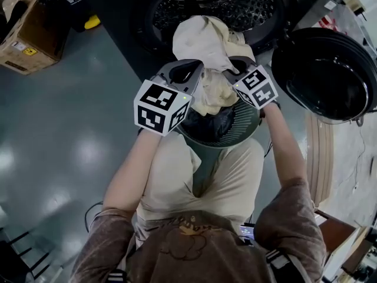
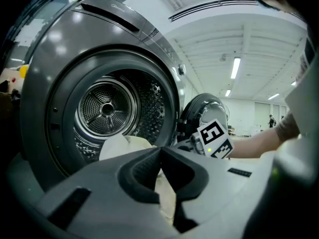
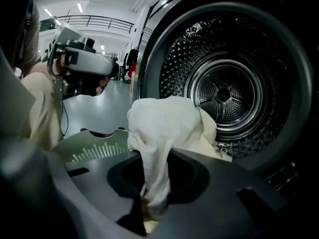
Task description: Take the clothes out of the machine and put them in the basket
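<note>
A cream-white garment (image 1: 203,40) hangs bunched between both grippers, in front of the machine's open drum (image 1: 206,5). My left gripper (image 1: 197,75) is shut on its left side, and cream cloth shows between that gripper's jaws (image 2: 167,195). My right gripper (image 1: 235,68) is shut on a white fold that runs down into its jaws (image 3: 149,203). The rest of the garment (image 3: 169,123) billows above them. The grey-green basket (image 1: 250,122) sits right below the grippers, on the person's lap side, with dark clothes (image 1: 212,128) inside. The drum (image 3: 224,93) behind looks bare.
The machine's round door (image 1: 327,72) stands open at the right. A cardboard box (image 1: 26,40) and a yellow object (image 1: 92,21) sit on the grey floor at the far left. The person's knees are just below the basket.
</note>
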Available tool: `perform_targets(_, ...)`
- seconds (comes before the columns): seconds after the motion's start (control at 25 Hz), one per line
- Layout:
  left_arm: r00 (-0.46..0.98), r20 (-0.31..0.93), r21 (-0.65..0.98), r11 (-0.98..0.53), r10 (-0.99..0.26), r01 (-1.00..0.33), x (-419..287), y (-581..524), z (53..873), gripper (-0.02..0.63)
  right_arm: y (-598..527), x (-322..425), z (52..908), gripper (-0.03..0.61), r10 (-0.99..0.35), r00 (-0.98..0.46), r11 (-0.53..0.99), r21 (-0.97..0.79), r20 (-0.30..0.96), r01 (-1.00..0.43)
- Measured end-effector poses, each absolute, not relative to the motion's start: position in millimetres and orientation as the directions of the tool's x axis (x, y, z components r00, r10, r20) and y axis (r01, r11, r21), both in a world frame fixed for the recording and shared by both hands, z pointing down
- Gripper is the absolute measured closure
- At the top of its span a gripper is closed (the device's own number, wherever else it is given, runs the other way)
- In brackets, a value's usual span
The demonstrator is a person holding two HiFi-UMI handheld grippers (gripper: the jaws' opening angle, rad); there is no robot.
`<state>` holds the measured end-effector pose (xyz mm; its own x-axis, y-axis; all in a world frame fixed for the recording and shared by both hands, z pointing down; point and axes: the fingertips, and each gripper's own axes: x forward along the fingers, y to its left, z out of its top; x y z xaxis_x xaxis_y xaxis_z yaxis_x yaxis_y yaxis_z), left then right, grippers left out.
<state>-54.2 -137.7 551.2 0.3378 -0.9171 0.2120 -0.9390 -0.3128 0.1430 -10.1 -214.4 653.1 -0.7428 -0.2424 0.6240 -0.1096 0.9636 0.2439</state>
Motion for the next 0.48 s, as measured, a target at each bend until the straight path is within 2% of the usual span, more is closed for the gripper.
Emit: perform_targets(0.48,0.353,0.219,0.137,-0.329,-0.910,-0.934,-45,-140,552,0.606,-148,34,686,0.503,-0.138,-0.712,0.989,0.138,0.689,-0.058)
